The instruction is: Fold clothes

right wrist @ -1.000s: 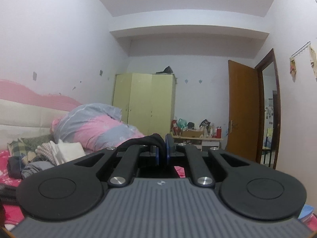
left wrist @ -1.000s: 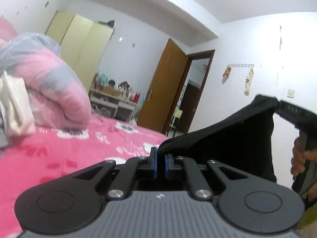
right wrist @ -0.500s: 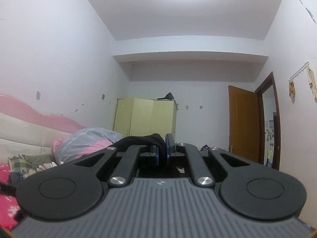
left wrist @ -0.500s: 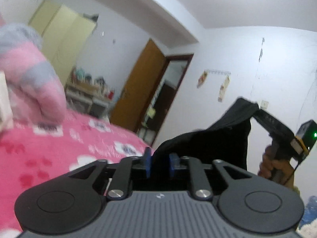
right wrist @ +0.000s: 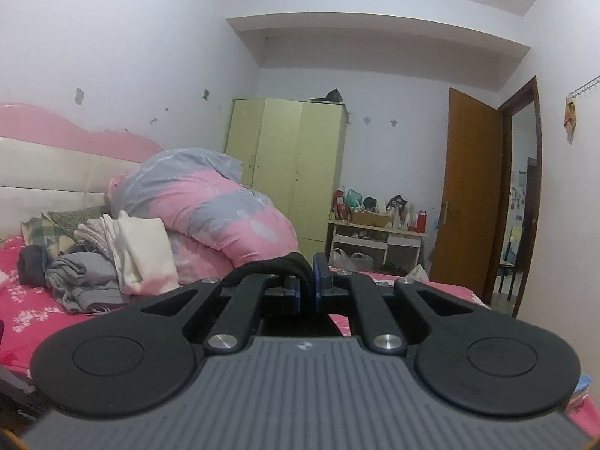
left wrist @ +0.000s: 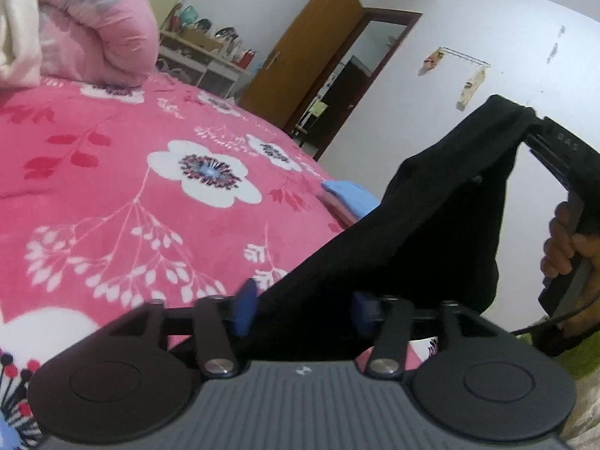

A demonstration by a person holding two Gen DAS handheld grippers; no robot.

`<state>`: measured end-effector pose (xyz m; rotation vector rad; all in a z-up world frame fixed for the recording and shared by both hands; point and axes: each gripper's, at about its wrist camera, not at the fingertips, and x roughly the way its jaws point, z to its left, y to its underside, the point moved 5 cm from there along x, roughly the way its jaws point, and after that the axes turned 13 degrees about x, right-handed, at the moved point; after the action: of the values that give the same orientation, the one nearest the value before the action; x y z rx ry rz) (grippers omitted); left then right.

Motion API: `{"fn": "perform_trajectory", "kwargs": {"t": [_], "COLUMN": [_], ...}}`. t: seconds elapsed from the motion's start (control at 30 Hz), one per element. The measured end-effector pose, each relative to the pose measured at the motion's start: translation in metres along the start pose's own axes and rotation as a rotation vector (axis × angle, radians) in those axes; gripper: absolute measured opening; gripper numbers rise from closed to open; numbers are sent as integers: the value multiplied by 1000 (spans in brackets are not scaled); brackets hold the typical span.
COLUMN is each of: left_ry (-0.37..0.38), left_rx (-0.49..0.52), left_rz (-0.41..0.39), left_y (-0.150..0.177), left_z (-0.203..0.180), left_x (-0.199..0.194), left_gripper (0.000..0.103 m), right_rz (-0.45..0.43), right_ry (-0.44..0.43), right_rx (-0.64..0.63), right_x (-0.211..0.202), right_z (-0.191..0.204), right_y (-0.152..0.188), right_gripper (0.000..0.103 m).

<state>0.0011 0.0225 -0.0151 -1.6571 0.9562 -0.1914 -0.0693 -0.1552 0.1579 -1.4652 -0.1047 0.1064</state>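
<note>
Black garment (left wrist: 431, 225), left gripper (left wrist: 303, 309) opening

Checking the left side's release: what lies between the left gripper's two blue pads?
In the left wrist view, the black garment runs between the left gripper pads, whose jaws are opening, up to the right gripper.

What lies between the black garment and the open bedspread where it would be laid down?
Nothing visible. The black garment hangs over the bedspread, whose near stretch is bare. A blue cloth lies at the bed's edge, beside the garment and partly behind it.
</note>
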Motion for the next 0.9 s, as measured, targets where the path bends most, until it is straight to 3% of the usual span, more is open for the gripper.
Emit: {"fn": "perform_trajectory", "kwargs": {"t": [0.17,0.37,0.43,0.5,0.57,0.7,0.9], "left_ry": [47,100,87,29,-53,-127,-180], "left_rx": [38,42,50,82,108,53,14], "left_rz": [-42,-69,-71,-58,-31,10,79], "left_y": [-9,-23,-27,-30,-31,-25,-10], "left_z": [-21,-38,-43,-46,-45,-26,-3], "left_x": [-10,-2,3,10,19,27,29], "left_gripper": [88,89,88,83,59,33,32], "right_rz": [-3,6,4,1,-3,-22,-32], "right_ry": [7,-19,-26,-32,-38,-32,-24], "right_rx": [20,23,24,33,40,32,54], "right_x": [1,8,8,7,5,-1,-6], "right_z": [-2,1,4,5,6,6,-4], "right_y": [-1,0,0,-2,-3,-4,-5], "right_gripper": [5,5,5,5,5,5,5]}}
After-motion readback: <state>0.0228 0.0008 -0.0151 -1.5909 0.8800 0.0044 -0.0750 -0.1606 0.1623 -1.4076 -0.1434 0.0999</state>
